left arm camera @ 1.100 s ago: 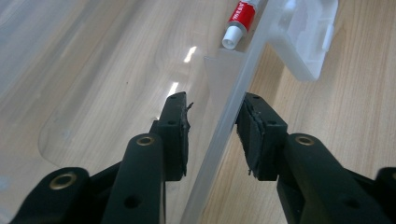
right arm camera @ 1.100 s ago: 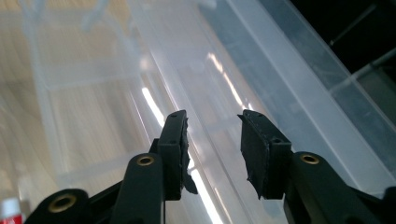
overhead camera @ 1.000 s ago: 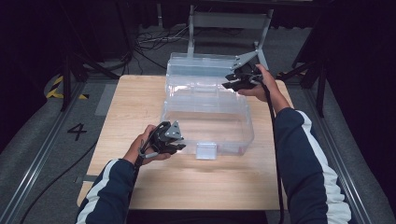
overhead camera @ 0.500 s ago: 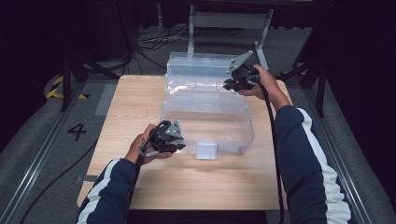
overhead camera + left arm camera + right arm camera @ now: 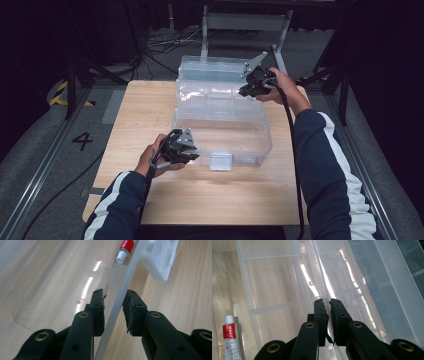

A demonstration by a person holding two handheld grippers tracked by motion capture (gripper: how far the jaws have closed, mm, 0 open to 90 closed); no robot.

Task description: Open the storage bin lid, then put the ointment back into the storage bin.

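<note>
A clear plastic organiser box [image 5: 222,125] is lying open in the middle of the wooden bench [image 5: 200,195], its front tray reaching toward the person and its lid [image 5: 215,70] hanging past the far edge. One small tube [image 5: 231,338] with a white cap and a red band is lying inside the tray; white characters are printed on the red band, too small to read, and grey print on the white body is blurred. The same tube [image 5: 124,250] is showing its cap and red end in the left gripper view, just past the tray's front wall. One white latch [image 5: 220,161] is sitting at the middle of that front wall, touching the bench. A black figure 4 [image 5: 82,140] is marked on the grey floor to the left of the bench. Two grippers are working on the box. The left gripper [image 5: 115,308] is straddling the tray's front wall at its left corner, jaws partly apart, one pad inside the tray and one outside; whether the pads are pressing the plastic cannot be told. The right gripper [image 5: 329,315] has just been closing and is now pinching a thin clear wall near the hinge at the far right, its jaws nearly meeting. In the high view both hands are gripping their handles, sleeves dark blue with white stripes.
</note>
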